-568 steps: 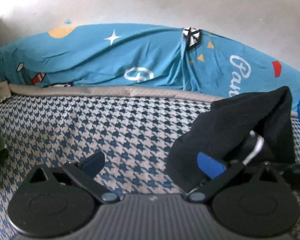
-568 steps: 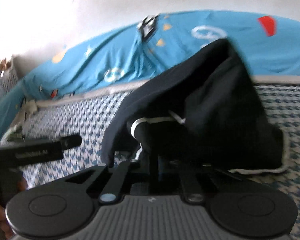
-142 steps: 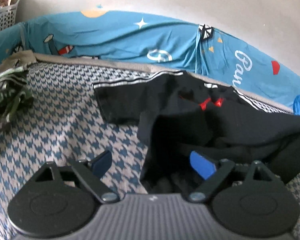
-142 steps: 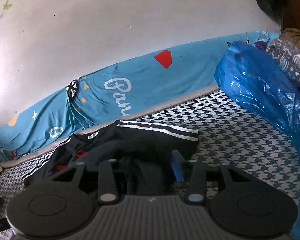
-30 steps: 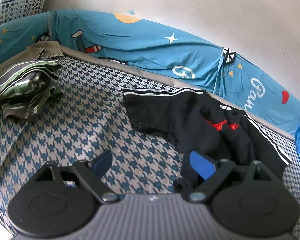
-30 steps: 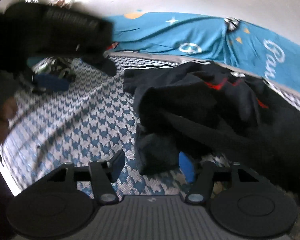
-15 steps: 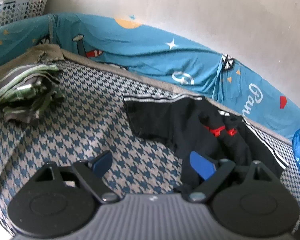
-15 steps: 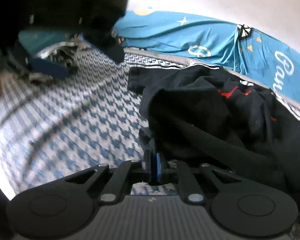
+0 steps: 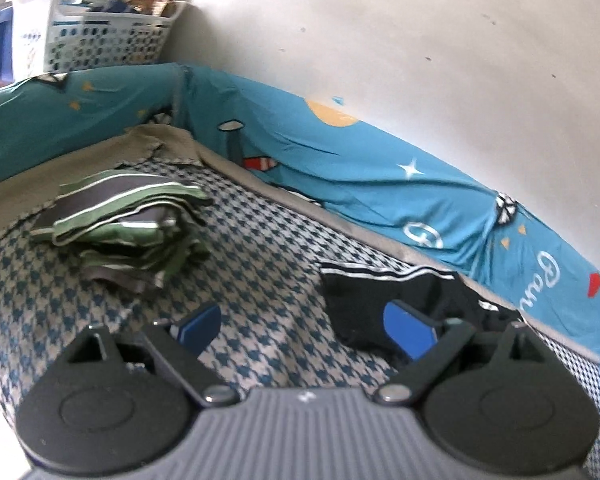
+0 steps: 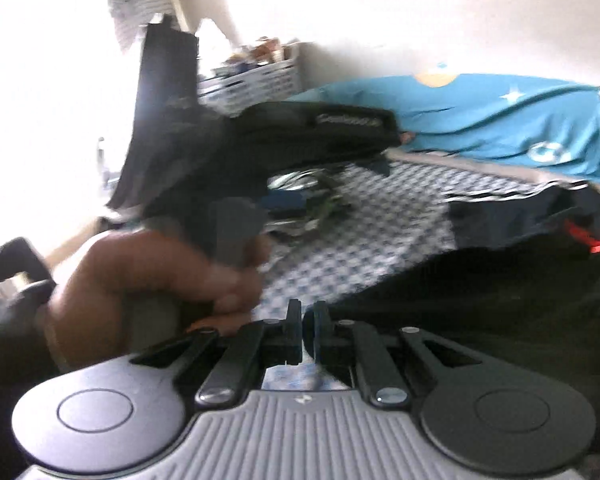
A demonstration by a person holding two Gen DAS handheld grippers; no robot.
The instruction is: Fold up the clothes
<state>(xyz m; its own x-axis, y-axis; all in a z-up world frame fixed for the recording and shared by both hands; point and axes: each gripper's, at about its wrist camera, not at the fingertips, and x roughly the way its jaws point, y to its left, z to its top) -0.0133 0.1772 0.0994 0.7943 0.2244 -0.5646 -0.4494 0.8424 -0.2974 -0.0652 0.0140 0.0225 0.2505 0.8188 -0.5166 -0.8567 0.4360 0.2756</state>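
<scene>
1. The left gripper (image 9: pixel 304 324) has its blue pads spread wide and the jaws are opening a bit more. All you see in the gap is the houndstooth bedsheet (image 9: pixel 260 272), so it's not gripping anything.
2. The right gripper (image 10: pixel 306 316) has its jaws almost together, just starting to open a crack. An edge of the black shirt (image 10: pixel 500 300) looks pinched between them and the cloth runs off to the right from there. That view is pretty blurry though.
3. The black shirt itself is a crumpled heap on the right side of the bed. One sleeve with white stripes lies flat toward the far edge, and there are bits of red in the folds.
4. A folded pile of green striped clothes (image 9: pixel 120 224) sits far left on the bed, well apart from the shirt.
5. In the right wrist view the left hand (image 10: pixel 152 280) is wrapped round the handle of the other tool, near left and hovering over the sheet.
6. A blue printed cover (image 9: pixel 340 160) runs along the wall behind the bed, and a white laundry basket (image 9: pixel 100 40) is up in the far left corner.
</scene>
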